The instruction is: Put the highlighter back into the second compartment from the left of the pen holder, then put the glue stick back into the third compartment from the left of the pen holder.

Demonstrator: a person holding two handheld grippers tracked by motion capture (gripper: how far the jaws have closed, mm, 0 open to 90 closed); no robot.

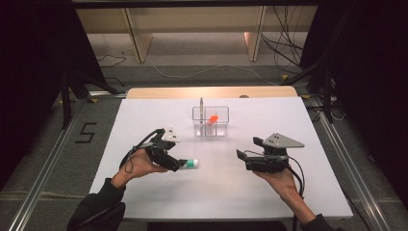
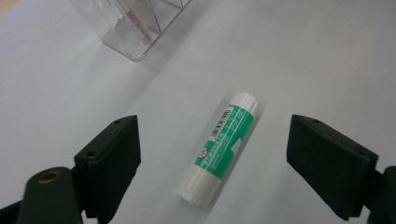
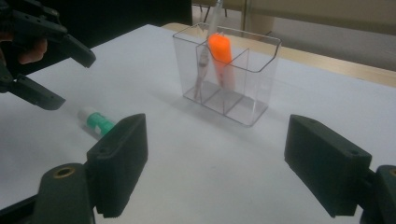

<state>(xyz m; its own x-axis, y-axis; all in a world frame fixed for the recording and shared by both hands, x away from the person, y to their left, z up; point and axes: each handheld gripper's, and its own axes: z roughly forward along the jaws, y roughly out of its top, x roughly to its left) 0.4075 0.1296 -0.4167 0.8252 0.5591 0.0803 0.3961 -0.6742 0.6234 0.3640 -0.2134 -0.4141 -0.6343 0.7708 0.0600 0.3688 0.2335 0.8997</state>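
Here the left gripper [image 2: 212, 161] hovers over a glue stick [image 2: 219, 147] — jaws spread wide, one on each side, neither touching it. The glue stick lies flat on the white table [image 1: 288, 192], green label up, white cap end pointing away from the gripper. A clear organizer [image 1: 210, 121] stands further back near the table's middle, well apart from the stick; it holds an orange marker [image 3: 220, 53] and a thin pen [image 3: 203, 65], both upright. The right gripper [image 3: 215, 168] — jaws likewise released, holding nothing — is aimed toward the organizer.
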